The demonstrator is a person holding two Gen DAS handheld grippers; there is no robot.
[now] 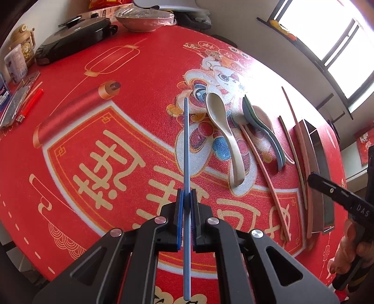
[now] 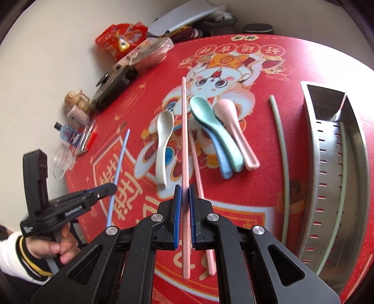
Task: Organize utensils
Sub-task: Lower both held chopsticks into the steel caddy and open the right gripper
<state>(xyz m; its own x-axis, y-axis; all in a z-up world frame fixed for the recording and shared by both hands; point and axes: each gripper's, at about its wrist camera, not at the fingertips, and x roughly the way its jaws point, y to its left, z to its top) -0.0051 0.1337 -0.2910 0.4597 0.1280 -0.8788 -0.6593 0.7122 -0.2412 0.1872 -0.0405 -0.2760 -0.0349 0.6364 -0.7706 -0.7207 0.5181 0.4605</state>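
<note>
My left gripper (image 1: pixel 186 198) is shut on a blue chopstick (image 1: pixel 186 145) and holds it above the red mat; it also shows in the right wrist view (image 2: pixel 109 189). My right gripper (image 2: pixel 184 194) is shut on a pink chopstick (image 2: pixel 184 140), above a second pink chopstick (image 2: pixel 197 173) lying on the mat. A white spoon (image 2: pixel 162 142), and stacked mint (image 2: pixel 210 126), blue (image 2: pixel 222 163) and pink spoons (image 2: pixel 236 135) lie ahead. A green chopstick (image 2: pixel 284 149) lies beside the steel utensil holder (image 2: pixel 327 163), which holds another green chopstick (image 2: pixel 342 163).
A red printed mat (image 1: pixel 93 140) covers the table. A black lidded pan (image 1: pixel 70 42), a covered bowl (image 1: pixel 145 18), cups and a jar (image 1: pixel 16 60), snack bags (image 2: pixel 121 39) and small items stand along the far and left edges.
</note>
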